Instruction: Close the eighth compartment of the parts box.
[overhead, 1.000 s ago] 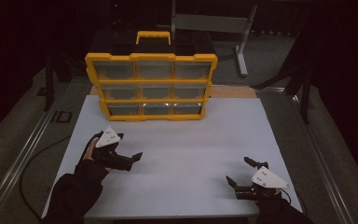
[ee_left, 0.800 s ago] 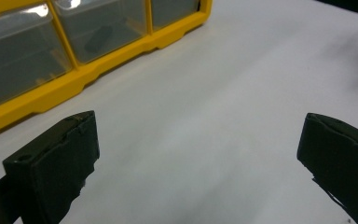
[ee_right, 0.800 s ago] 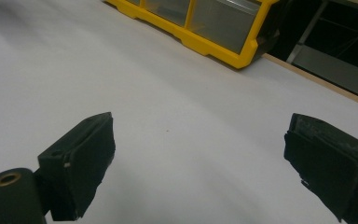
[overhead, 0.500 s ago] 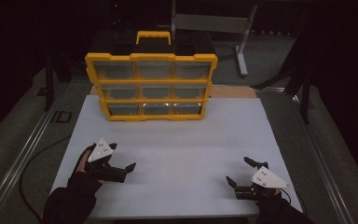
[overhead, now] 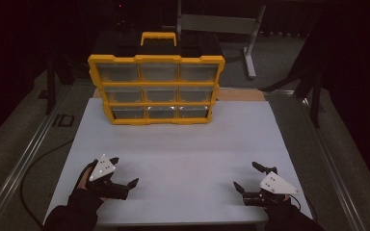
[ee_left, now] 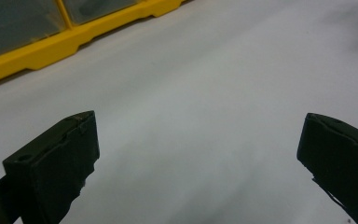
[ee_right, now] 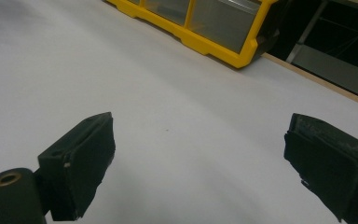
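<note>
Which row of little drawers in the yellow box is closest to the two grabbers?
The bottom row of the yellow organizer; it sits lowest, right above the white table, nearest both open grippers.

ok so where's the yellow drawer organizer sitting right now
In the high view the yellow drawer organizer stands at the far edge of the white table, slightly left of centre, well beyond both grippers.

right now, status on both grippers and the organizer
Left gripper open, empty, low over the near left of the table. Right gripper open, empty, near right. Organizer upright at the far edge, drawers shut. Nothing between.
</note>
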Demonstrator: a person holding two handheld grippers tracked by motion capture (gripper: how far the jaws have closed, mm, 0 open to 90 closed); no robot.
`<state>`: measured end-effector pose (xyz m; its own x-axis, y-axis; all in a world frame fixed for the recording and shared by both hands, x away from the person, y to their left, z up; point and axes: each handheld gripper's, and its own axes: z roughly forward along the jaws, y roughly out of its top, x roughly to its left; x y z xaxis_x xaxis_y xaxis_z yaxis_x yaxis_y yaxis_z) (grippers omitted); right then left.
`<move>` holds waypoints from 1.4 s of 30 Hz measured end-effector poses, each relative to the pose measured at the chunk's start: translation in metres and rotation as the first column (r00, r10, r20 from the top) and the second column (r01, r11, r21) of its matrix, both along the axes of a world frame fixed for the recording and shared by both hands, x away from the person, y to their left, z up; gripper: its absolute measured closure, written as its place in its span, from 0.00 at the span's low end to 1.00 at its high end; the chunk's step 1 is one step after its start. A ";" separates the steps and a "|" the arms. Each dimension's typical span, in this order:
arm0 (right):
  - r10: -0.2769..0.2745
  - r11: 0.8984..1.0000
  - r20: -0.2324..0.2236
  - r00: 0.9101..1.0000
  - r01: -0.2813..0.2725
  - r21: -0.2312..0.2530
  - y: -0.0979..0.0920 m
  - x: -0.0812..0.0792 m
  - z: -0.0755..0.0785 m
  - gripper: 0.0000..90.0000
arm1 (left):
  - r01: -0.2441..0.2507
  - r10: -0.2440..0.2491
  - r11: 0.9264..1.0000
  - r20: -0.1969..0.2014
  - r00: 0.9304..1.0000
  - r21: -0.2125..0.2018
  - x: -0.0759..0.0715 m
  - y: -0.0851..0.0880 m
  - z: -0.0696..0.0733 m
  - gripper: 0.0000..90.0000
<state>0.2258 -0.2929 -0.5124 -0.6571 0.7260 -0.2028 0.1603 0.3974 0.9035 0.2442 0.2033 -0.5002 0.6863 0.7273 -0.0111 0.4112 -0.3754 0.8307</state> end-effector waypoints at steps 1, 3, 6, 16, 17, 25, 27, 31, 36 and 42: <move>0.000 1.000 0.000 1.000 0.000 0.000 0.000 0.000 0.000 0.09 | 0.000 0.000 1.000 0.007 1.000 0.010 -0.002 0.000 -0.002 0.00; -0.001 1.000 -0.002 1.000 0.001 -0.002 0.000 0.000 0.000 0.09 | 0.002 -0.002 1.000 0.010 1.000 0.016 -0.005 0.001 -0.004 0.00; 0.002 1.000 0.000 1.000 -0.002 -0.006 0.000 0.000 0.000 0.09 | -0.003 0.003 1.000 0.004 1.000 0.015 -0.008 0.003 -0.008 0.00; 0.001 1.000 -0.001 1.000 -0.001 -0.005 0.000 0.000 0.000 0.09 | -0.049 0.049 0.998 0.009 0.999 0.045 -0.016 0.013 -0.016 0.00; 0.001 1.000 0.000 1.000 -0.001 -0.005 0.000 0.000 0.000 0.09 | -0.054 0.054 0.997 0.009 0.999 0.047 -0.016 0.014 -0.016 0.00; 0.000 1.000 0.000 1.000 0.000 -0.002 0.000 0.000 0.000 0.09 | -0.089 0.089 0.994 -0.009 0.996 0.067 -0.016 0.021 -0.024 0.00; 0.000 1.000 0.001 1.000 0.000 -0.001 0.000 0.000 0.000 0.09 | -0.093 0.094 0.993 -0.010 0.995 0.076 -0.016 0.020 -0.026 0.00; 0.004 1.000 0.004 1.000 -0.004 -0.004 0.000 0.000 0.000 0.09 | -0.108 0.109 0.993 -0.017 0.994 0.051 -0.014 0.021 -0.029 0.00; 0.007 1.000 0.005 1.000 -0.007 -0.005 0.000 0.000 0.000 0.09 | -0.130 0.131 0.991 -0.010 0.991 0.032 -0.013 0.024 -0.029 0.00; 0.010 1.000 0.003 1.000 -0.010 -0.008 0.000 0.000 0.000 0.09 | -0.149 0.149 0.986 0.008 0.989 0.072 -0.013 0.022 -0.030 0.00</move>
<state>0.2261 -0.2928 -0.5127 -0.6634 0.7181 -0.2103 0.1538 0.4059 0.9009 0.2311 0.2252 -0.5298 0.5705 0.8200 0.0466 0.4651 -0.3693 0.8045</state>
